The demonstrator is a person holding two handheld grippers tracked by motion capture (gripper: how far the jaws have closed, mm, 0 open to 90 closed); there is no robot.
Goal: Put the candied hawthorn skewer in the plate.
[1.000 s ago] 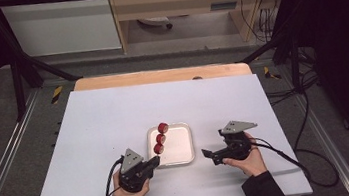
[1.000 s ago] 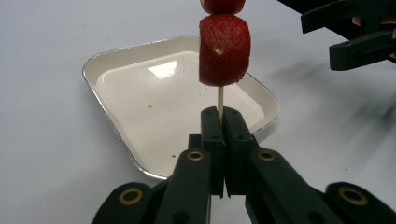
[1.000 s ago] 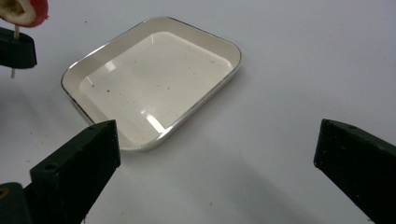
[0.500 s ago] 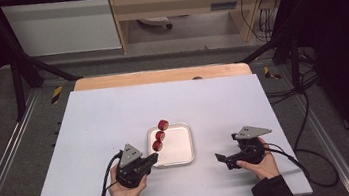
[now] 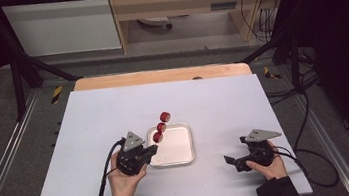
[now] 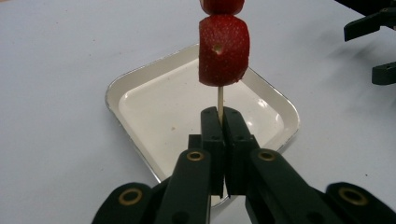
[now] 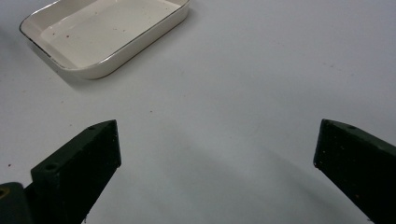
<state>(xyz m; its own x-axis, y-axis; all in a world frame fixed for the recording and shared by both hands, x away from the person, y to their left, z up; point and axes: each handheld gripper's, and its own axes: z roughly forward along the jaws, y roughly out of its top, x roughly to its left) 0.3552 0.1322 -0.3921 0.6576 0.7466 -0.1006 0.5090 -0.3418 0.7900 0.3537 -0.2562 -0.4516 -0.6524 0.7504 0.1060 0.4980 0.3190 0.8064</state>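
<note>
Left claw (image 6: 220, 122) has its two black jaws pressed together on the thin wooden skewer (image 6: 219, 99), which rises straight out between the pads. Three red strawberry pieces (image 5: 161, 127) sit on the skewer, one after another; in the left gripper view the lowest piece (image 6: 222, 50) is just above the jaws, with a small hole in its cut face. In the high view this claw (image 5: 153, 151) is over the left rim of the tray (image 5: 181, 152), and the skewer leans up and away toward the far edge of the table (image 5: 89, 118), so the top piece is past the tray's far rim. The tray is white, shallow, with rounded corners, and it lies near the middle of the table's near half. A hand (image 5: 122, 182) holds the claw from the near edge.

Right claw (image 5: 232, 162) is well apart from the tray, near the near right corner of the table. Its jaws are spread wide, with nothing between them but bare table. In the right gripper view the tray (image 7: 140, 35) is at the upper left.
</note>
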